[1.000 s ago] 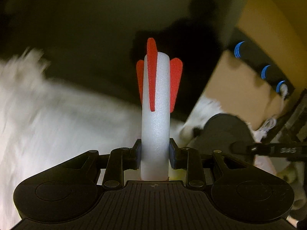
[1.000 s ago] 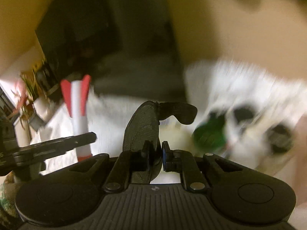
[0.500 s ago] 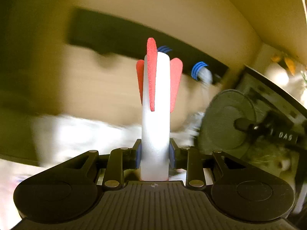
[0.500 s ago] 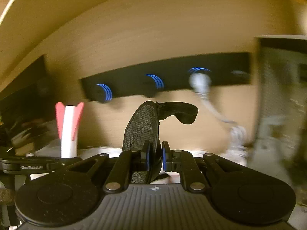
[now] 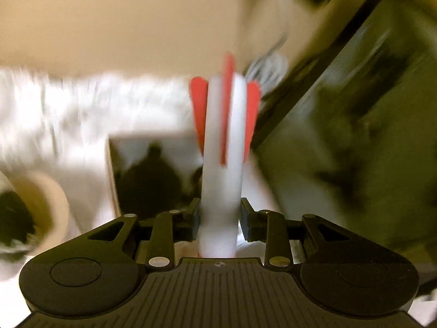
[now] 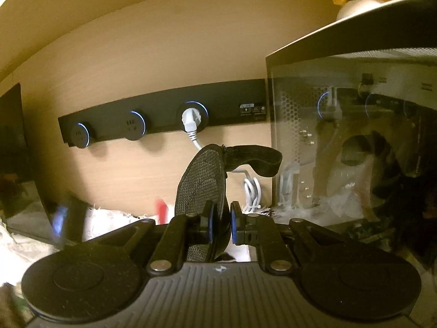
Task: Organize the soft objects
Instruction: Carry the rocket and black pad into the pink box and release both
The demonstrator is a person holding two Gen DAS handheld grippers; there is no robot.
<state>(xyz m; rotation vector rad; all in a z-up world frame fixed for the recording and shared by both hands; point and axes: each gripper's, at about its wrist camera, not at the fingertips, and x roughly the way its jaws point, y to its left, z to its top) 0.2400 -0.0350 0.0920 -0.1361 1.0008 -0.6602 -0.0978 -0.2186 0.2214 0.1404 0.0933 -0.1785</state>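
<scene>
My left gripper is shut on a white foam rocket with red fins, which stands up between the fingers. The left wrist view is blurred by motion. Behind the rocket lies a white box with a dark inside on a white fluffy cloth. My right gripper is shut on a black mesh eye mask whose elastic strap curls to the right. A red blur of the rocket shows low left in the right wrist view.
A black socket strip with blue-ringed outlets and a white plug runs along the beige wall. A glass-sided computer case stands right. A round pale container sits low left. White cables hang by the case.
The left gripper has swung down with the rocket, now facing the white cloth and box. The right gripper has steadied facing the socket strip, closer to the computer case.
</scene>
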